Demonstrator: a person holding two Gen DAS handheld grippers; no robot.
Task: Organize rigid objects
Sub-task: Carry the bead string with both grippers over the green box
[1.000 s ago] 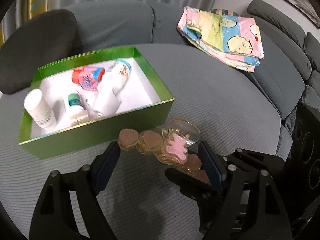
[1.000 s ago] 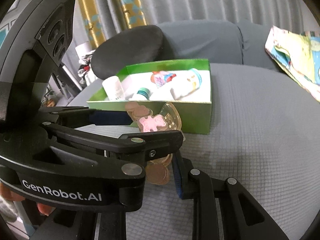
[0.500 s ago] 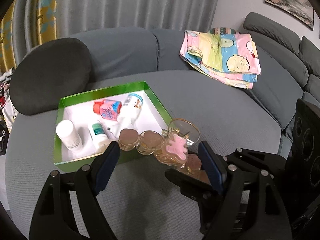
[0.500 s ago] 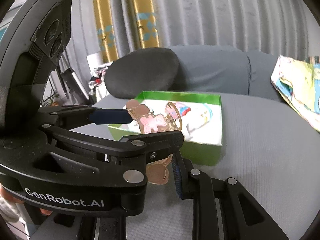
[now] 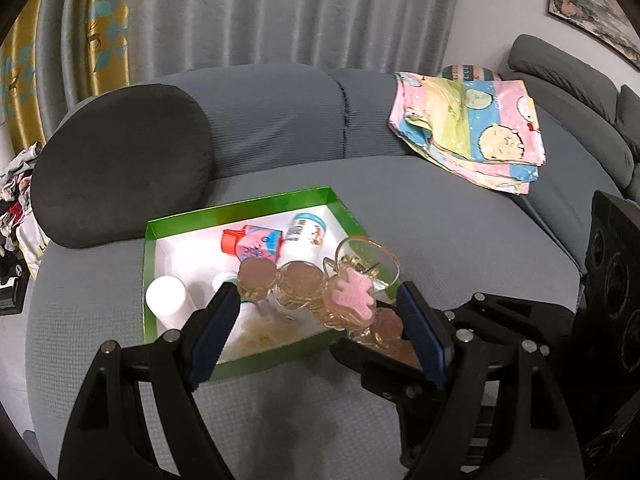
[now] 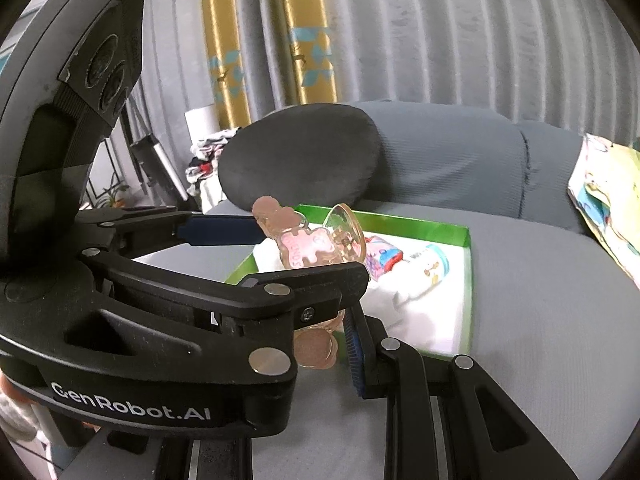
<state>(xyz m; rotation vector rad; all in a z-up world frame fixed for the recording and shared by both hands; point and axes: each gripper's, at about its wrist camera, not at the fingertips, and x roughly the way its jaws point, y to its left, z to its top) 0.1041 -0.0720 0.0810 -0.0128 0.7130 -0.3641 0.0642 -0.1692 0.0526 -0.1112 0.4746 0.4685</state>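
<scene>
Two tools shared the load: my left tool [image 5: 318, 298] was clamped across the length of the clear cap cluster [image 5: 348, 300], pad to brown cap at each end, and my right tool [image 6: 324, 350], nearly together, pinched its lowest cap. The cluster hung in the air over the near wall of the green box [image 5: 240, 204], above the bottles [image 5: 166, 300]. To do it well, I judged I should lower both together, level, towards bare floor in the box, then let go low.
</scene>
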